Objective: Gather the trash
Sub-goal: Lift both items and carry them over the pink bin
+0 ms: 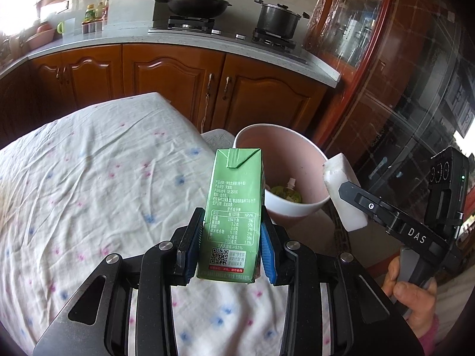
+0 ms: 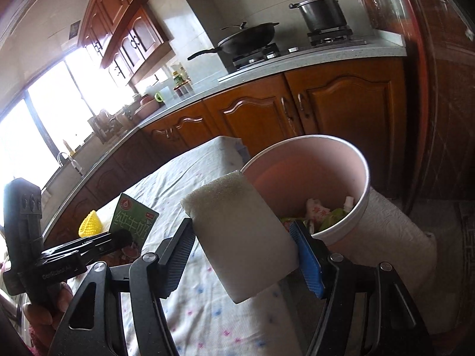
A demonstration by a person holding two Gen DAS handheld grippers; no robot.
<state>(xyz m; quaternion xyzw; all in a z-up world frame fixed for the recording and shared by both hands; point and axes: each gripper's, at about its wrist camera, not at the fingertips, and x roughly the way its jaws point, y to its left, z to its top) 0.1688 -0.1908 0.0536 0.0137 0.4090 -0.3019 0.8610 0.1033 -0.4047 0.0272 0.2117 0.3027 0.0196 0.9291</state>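
My left gripper (image 1: 231,237) is shut on a green milk carton (image 1: 234,207) and holds it upright above the cloth-covered table, just left of the pink bin (image 1: 297,204). My right gripper (image 2: 242,246) is shut on a white sponge block (image 2: 240,237) and holds it in front of the pink bin (image 2: 341,178), near its rim. The bin holds some wrappers and a pouch. The sponge (image 1: 341,190) and right gripper (image 1: 353,204) show at the right of the left wrist view. The carton (image 2: 133,222) and left gripper (image 2: 112,241) show at the left of the right wrist view.
The table has a white flowered cloth (image 1: 89,178). A yellow knitted thing (image 2: 90,224) lies at its far left edge. Wooden kitchen cabinets (image 1: 178,74) with a wok (image 1: 193,3) and a pot (image 1: 279,17) stand behind. A glass-door cabinet (image 1: 400,89) is at right.
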